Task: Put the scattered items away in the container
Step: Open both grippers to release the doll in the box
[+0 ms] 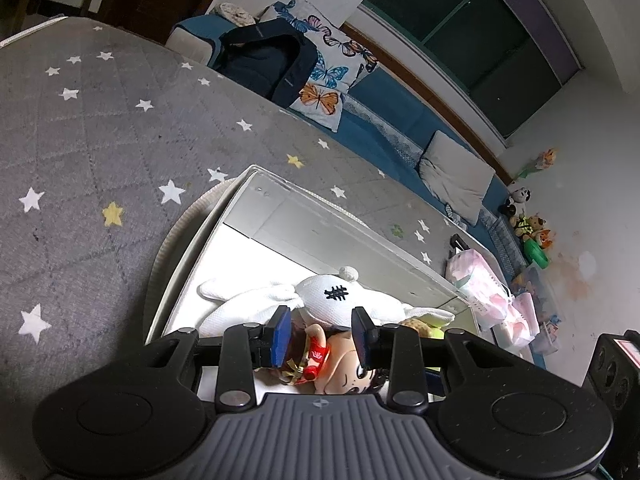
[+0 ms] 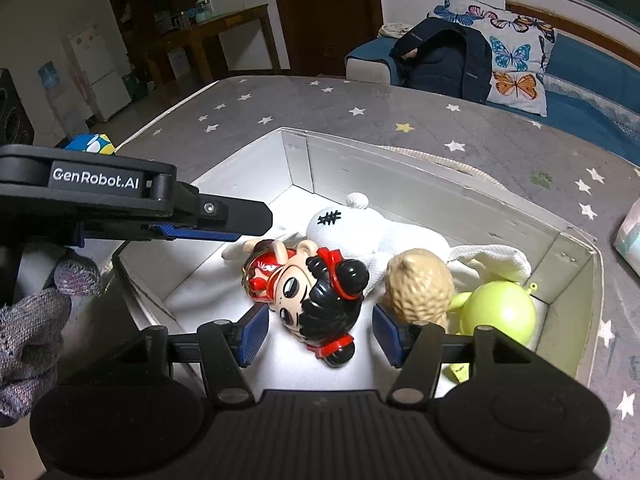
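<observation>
Left wrist view: the left gripper (image 1: pixel 320 334) hangs over a shallow white cardboard box (image 1: pixel 340 226) that sits on a grey quilted mat (image 1: pixel 100 128) printed with stars. Its blue-padded jaws stand apart, pressing on nothing; a doll figurine (image 1: pixel 340 364) with a red outfit and black hair lies below and between them, inside the box. Beyond it rests a white plush rabbit (image 1: pixel 320 294) with a black stitched mark. A pink-and-white soft pack (image 1: pixel 480 280) lies on the mat outside the box, near its far corner, so it probably has yet to be tidied away.

Right wrist view: the right gripper (image 2: pixel 316 334) points down into the same box (image 2: pixel 440 196). Its jaws are spread to either side of the doll figurine's (image 2: pixel 316 296) black-haired head without touching it, which reads as the toy let go and lying on the box floor. Beside the doll lie the white plush rabbit (image 2: pixel 360 228), a tan textured toy (image 2: pixel 420 284) and a lime-green round toy (image 2: pixel 500 312), packed together toward one end, leaving bare floor for more. The left gripper (image 2: pixel 224 224) reaches in from the left, above the box, held by a hand in a grey knit glove (image 2: pixel 32 328).
</observation>
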Action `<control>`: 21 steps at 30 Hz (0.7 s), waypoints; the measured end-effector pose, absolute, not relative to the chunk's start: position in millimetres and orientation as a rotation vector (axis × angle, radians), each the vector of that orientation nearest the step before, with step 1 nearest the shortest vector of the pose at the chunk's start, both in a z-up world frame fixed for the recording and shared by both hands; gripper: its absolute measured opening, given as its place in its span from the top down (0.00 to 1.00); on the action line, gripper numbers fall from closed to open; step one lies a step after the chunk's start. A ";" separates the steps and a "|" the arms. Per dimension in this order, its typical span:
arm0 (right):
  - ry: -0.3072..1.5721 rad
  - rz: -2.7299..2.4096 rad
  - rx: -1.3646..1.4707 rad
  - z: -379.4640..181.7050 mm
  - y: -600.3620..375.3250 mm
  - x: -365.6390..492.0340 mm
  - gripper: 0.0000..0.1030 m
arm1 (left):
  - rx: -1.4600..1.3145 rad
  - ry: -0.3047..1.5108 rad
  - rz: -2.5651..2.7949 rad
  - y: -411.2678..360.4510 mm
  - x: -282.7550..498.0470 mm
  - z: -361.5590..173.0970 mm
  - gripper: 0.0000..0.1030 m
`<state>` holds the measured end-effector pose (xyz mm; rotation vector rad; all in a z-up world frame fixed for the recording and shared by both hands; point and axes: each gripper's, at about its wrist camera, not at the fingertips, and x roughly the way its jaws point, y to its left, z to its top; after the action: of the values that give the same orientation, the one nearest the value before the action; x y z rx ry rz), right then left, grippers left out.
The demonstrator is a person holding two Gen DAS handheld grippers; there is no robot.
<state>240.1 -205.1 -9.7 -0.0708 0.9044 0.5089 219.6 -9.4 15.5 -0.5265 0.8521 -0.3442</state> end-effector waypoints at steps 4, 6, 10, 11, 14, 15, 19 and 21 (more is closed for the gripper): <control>0.879 0.505 -0.051 -2.9 -210.0 231.2 0.43 | -0.521 0.843 -0.348 -10.2 213.1 19.7 0.66; 0.858 0.499 -0.045 2.0 -212.7 225.6 0.42 | -0.522 0.838 -0.350 -10.1 208.5 22.3 0.66; 0.809 0.491 -0.023 12.9 -219.5 210.9 0.40 | -0.528 0.823 -0.364 -10.4 196.2 28.4 0.66; 0.796 0.487 -0.015 15.3 -221.2 206.7 0.39 | -0.527 0.819 -0.367 -10.7 192.8 29.8 0.66; 0.756 0.472 -0.004 20.7 -226.7 191.6 0.34 | -0.520 0.810 -0.381 -12.2 180.9 34.0 0.66; 0.746 0.468 -0.003 21.7 -227.9 187.0 0.34 | -0.517 0.806 -0.385 -12.4 176.6 35.2 0.66; 0.699 0.447 -0.004 25.4 -234.4 162.1 0.27 | -0.511 0.791 -0.408 -14.3 159.0 39.8 0.66; 0.682 0.436 -0.009 25.7 -237.3 150.9 0.27 | -0.498 0.784 -0.414 -16.4 149.2 42.0 0.66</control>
<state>150.9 -237.3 25.7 -0.0092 0.6821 0.4357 149.2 -16.4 42.0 -0.4979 0.7840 -0.4139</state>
